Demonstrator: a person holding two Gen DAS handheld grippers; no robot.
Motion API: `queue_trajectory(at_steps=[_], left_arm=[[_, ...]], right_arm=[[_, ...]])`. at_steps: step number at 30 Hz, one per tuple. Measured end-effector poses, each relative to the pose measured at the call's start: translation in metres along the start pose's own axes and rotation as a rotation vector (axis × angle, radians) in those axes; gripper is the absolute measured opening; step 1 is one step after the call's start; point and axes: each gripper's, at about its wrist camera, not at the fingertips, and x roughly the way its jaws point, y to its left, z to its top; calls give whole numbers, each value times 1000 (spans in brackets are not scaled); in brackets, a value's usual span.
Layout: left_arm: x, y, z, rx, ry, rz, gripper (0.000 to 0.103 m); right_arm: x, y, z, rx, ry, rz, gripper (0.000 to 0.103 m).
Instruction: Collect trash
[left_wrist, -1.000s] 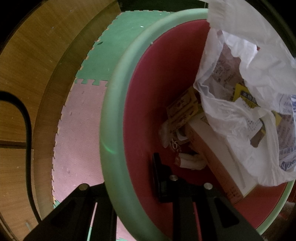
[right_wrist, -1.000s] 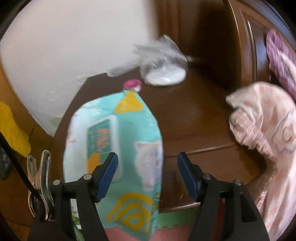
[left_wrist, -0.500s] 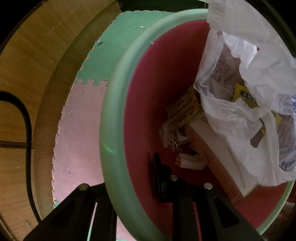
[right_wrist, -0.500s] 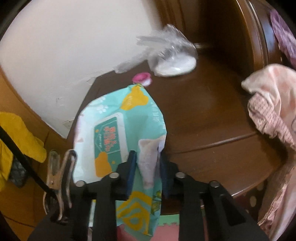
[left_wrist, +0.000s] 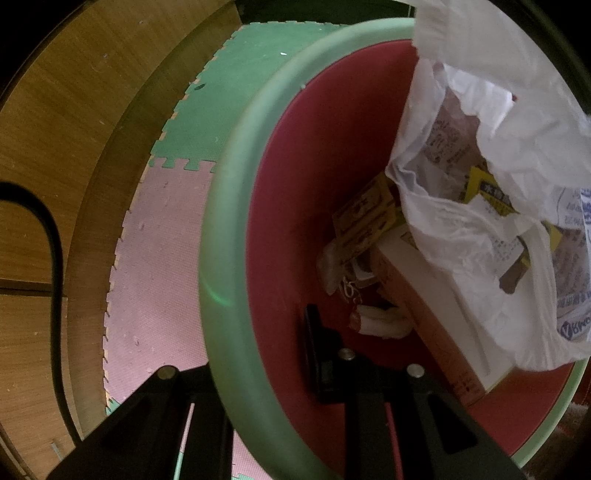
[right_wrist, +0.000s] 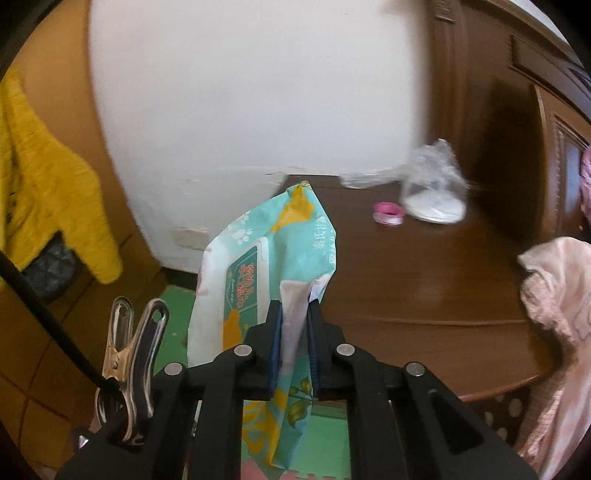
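My left gripper (left_wrist: 240, 350) points straight down and is shut on the pale green rim (left_wrist: 221, 221) of a bin with a red inside. One finger is outside the rim, the other inside. In the bin lie a white plastic bag (left_wrist: 498, 166), a cardboard box (left_wrist: 424, 295) and yellow wrappers (left_wrist: 365, 218). In the right wrist view a teal wet-wipes pack (right_wrist: 258, 258) hangs in the air, pinched by its edge between the blue pads of my right gripper (right_wrist: 294, 321). Those jaws are still closing on it.
A dark wooden table (right_wrist: 424, 288) carries a crumpled clear plastic bag (right_wrist: 432, 184) and a small pink ring (right_wrist: 388, 214). A pink cloth (right_wrist: 554, 295) hangs at the right and a yellow garment (right_wrist: 44, 184) at the left. Green and pink foam mats (left_wrist: 159, 258) cover the floor.
My right gripper closed on the wet-wipes pack and carried it up and off the table edge; the table has slid to the right in view. The left gripper and bin have not moved.
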Motion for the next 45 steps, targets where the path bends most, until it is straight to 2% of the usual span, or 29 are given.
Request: queue_trajectory(at_steps=[4,11,20,24,28,38,45], left_arm=[[0,0,1,-4,0,-1,17],[0,0,1,-5,-1,-2,17],[0,-1,3,-9,0,-2,17],[0,-2,2,-6,-3,2,17],[-1,-2,1,-15,-4,-2,17],[-1,1,1,-24,-12,-12,17],[-1,1,1,-34,-17,-15,17]], right_arm=[[-6,23,-5,-28,-7,51,13],[-9,75,-21,-113,35,150,13],[8,132,-69,-209,160,259,13],[19,161,-101,-290,223,275,13],[34,187,-134,-318,314,330,13],[89,256,-230,-498,515,345,13],[134,283,-288,-551,651,356,13]])
